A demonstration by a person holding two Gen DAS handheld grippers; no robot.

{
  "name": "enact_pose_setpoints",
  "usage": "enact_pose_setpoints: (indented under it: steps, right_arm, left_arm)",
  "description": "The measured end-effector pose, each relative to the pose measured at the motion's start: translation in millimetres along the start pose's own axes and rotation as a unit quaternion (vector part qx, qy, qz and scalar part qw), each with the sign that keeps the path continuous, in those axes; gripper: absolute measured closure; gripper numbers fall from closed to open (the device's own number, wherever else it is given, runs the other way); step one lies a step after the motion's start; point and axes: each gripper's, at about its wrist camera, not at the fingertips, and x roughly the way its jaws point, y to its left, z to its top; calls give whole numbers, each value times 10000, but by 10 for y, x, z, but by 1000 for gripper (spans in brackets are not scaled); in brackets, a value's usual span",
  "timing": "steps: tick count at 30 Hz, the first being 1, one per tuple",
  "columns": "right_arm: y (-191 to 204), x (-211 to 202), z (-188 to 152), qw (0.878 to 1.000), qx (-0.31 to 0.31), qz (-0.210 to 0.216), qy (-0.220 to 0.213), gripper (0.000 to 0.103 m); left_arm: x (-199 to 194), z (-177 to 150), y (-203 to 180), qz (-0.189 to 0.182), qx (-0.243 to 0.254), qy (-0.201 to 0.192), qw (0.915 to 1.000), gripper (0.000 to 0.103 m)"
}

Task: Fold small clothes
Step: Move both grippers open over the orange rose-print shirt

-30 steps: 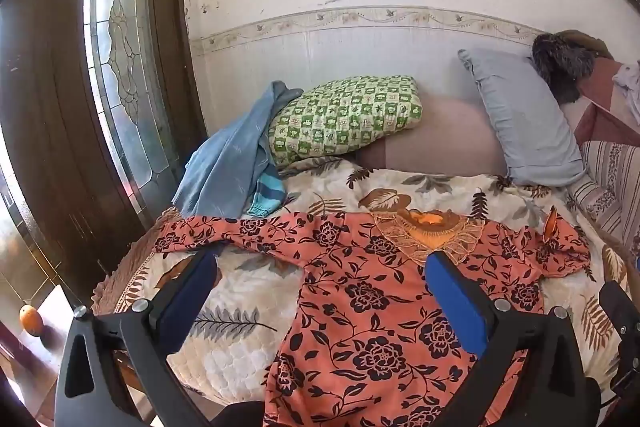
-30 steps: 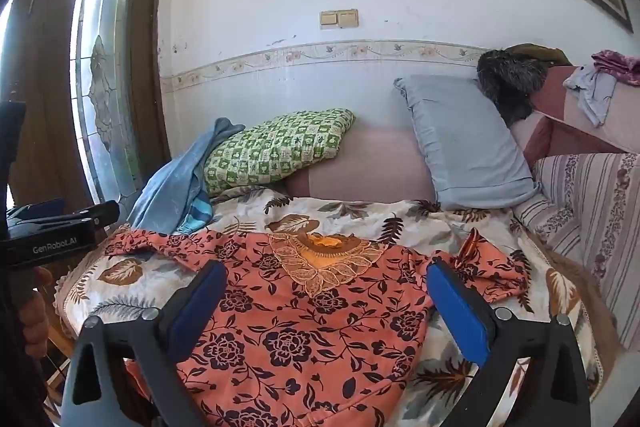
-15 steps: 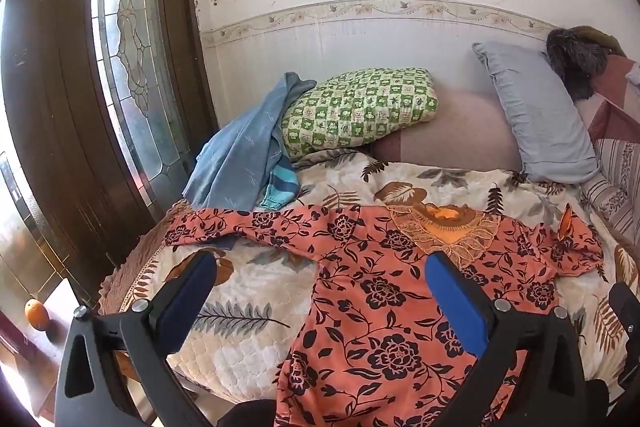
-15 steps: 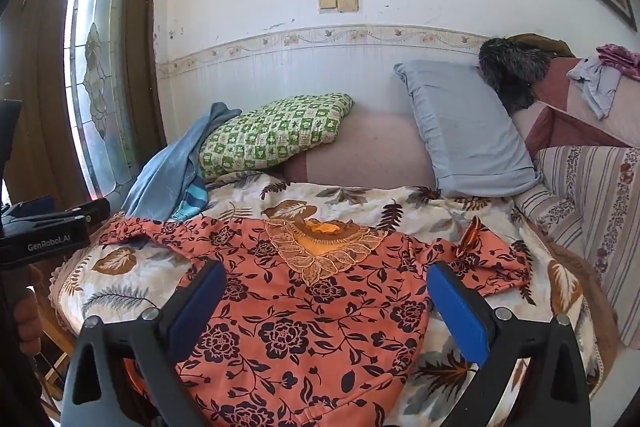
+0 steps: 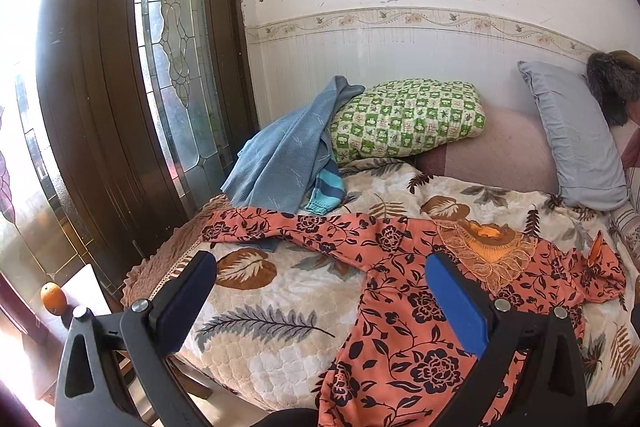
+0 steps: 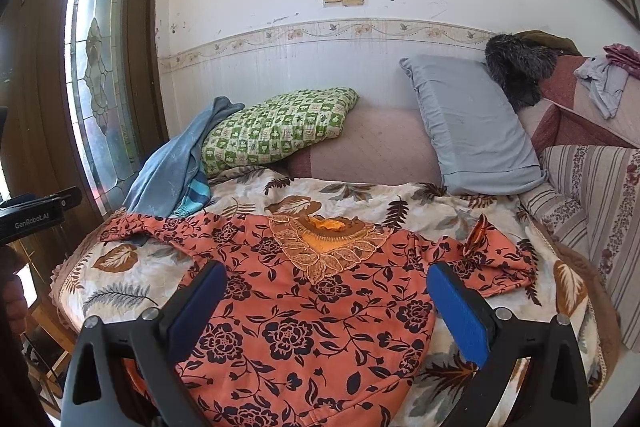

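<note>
An orange dress with black flowers (image 5: 404, 291) (image 6: 304, 311) lies spread flat on a leaf-print blanket (image 5: 260, 311) (image 6: 120, 279), its embroidered collar toward the wall. One long sleeve stretches left and the other lies crumpled at the right. My left gripper (image 5: 320, 301) hovers open above the blanket and the dress's left side, holding nothing. My right gripper (image 6: 326, 307) hangs open above the dress's middle, empty. The left gripper's body shows at the left edge of the right wrist view.
A blue garment (image 5: 288, 163) drapes over a green checked pillow (image 5: 404, 119) at the back left. A grey pillow (image 6: 472, 131) leans at the back right, by a striped cushion (image 6: 592, 195). A wooden door with glass panes (image 5: 172, 67) stands left. An orange (image 5: 52, 298) sits low left.
Both grippers have drawn nearer to the bed, and the left one has swung left toward the door. The dress has not moved. Both stay open.
</note>
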Motion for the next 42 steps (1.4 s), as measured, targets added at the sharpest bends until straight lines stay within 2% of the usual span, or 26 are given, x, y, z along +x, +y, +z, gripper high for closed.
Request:
enact_pose_setpoints:
  steps: [9,16,27,33,42]
  right_arm:
    - [128,8,52,9999,-104,132,-16,2]
    - [132,26,73,9998,-118,132,33,2]
    - [136,316,226,9956,-162,-523,760,2]
    - [143,285,260,9938,-337,-742,756,2]
    - [180,258,295,9940,-364,-748,704,2]
  left_arm:
    - [43,11,69,101,-58,47,9999,0]
    - [57,-10,-34,67,29,108,9999,0]
    - [2,-110,-375,-263,422,242,9985,0]
    - [-38,-119,-451,-312,501,227,9980,0]
    - [-43,-122,-466,-305,520,234,9979,0]
